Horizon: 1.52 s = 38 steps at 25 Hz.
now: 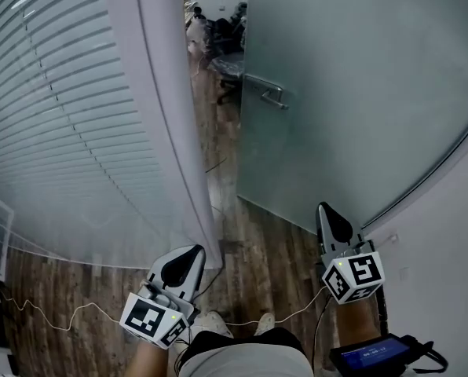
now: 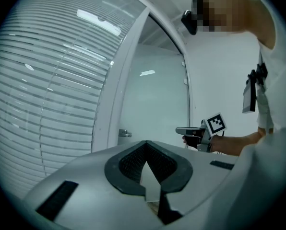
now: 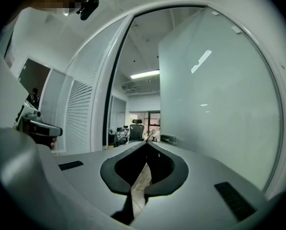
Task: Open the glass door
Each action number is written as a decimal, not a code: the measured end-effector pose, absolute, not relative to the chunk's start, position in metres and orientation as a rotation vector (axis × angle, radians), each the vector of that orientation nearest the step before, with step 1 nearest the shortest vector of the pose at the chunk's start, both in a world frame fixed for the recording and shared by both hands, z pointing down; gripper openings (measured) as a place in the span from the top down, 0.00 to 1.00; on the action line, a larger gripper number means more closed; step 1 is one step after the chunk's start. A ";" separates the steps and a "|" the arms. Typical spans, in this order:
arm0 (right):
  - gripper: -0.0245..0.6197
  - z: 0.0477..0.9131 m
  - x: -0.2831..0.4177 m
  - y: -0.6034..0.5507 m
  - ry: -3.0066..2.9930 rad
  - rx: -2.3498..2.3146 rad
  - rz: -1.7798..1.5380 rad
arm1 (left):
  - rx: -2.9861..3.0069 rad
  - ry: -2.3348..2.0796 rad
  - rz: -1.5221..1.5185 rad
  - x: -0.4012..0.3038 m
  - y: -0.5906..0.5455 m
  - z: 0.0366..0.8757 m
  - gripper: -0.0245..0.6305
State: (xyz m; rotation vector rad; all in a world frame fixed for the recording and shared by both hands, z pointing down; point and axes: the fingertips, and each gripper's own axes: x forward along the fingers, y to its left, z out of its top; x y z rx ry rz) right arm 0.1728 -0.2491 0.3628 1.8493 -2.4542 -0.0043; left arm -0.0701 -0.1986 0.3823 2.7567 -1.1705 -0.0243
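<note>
The frosted glass door (image 1: 360,93) stands ajar, swung away from the white frame post (image 1: 167,116), and a dark gap shows between them. Its metal lever handle (image 1: 267,90) sticks out near the door's free edge. My right gripper (image 1: 323,207) is shut and empty, low in front of the door's bottom and well short of the handle. My left gripper (image 1: 196,250) is shut and empty too, beside the foot of the frame post. In the right gripper view the door (image 3: 215,95) fills the right side, with the handle (image 3: 168,139) just past my shut gripper (image 3: 147,144).
A glass wall with white blinds (image 1: 53,108) runs along the left. Office chairs (image 1: 230,65) stand in the room beyond the gap. A thin cable (image 1: 69,316) lies on the wooden floor by the person's shoes (image 1: 218,320). A white wall (image 1: 446,234) closes the right.
</note>
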 end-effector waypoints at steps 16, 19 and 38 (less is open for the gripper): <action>0.96 0.352 0.118 -0.139 -2.553 1.822 -0.113 | 2.837 -1.028 -0.017 -0.080 -0.188 0.376 0.96; 0.96 0.353 0.109 -0.122 -2.571 1.799 -0.119 | 2.840 -1.041 -0.035 -0.082 -0.173 0.374 0.96; 0.96 0.333 0.099 0.050 -2.549 1.821 -0.122 | 2.836 -1.046 -0.031 -0.096 0.013 0.362 0.96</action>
